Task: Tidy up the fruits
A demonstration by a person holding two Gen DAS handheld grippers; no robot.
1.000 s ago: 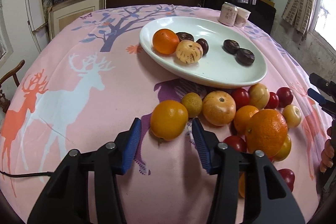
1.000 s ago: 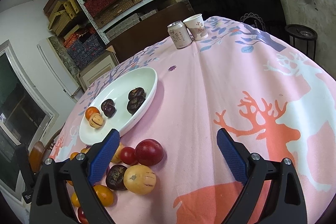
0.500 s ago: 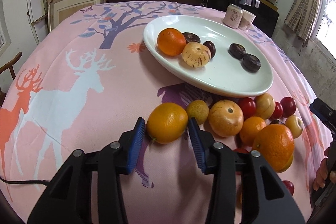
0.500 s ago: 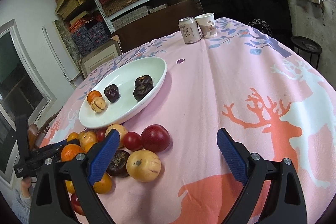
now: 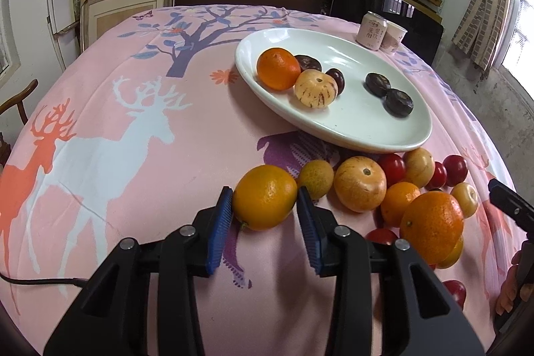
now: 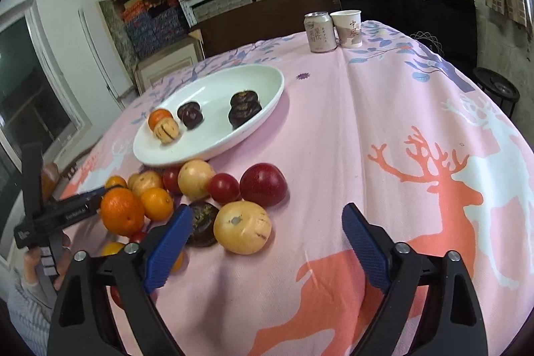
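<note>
I see the desk (image 5: 140, 135) under a pink cloth printed with deer and a tree, filling most of both views. On it sits a white oval plate (image 5: 363, 135) carrying an orange, a pale striped fruit, and four dark fruits, two beside the striped one and two apart toward the other end. Just beside the plate's near rim lies the loose heap of fruit (image 6: 200, 199): oranges, yellowish round ones, small red ones, one larger red plum and a dark one.

My left gripper (image 5: 263, 216) has its fingers around the leftmost orange (image 5: 265, 196) of the heap, on the cloth just in front of the plate. The fingers have just been closing and both blue pads now sit against its sides, so I read it as clasped, resting on the cloth.

My right gripper (image 6: 267, 236) hovers at the other side of the heap, fingers spread wide though they have just narrowed a little; a yellowish fruit (image 6: 242, 227) lies between them, nearer the left pad, not pressed by either.

At the far edge stand a drink can (image 6: 319, 32) and a paper cup (image 6: 348, 28), touching.
</note>
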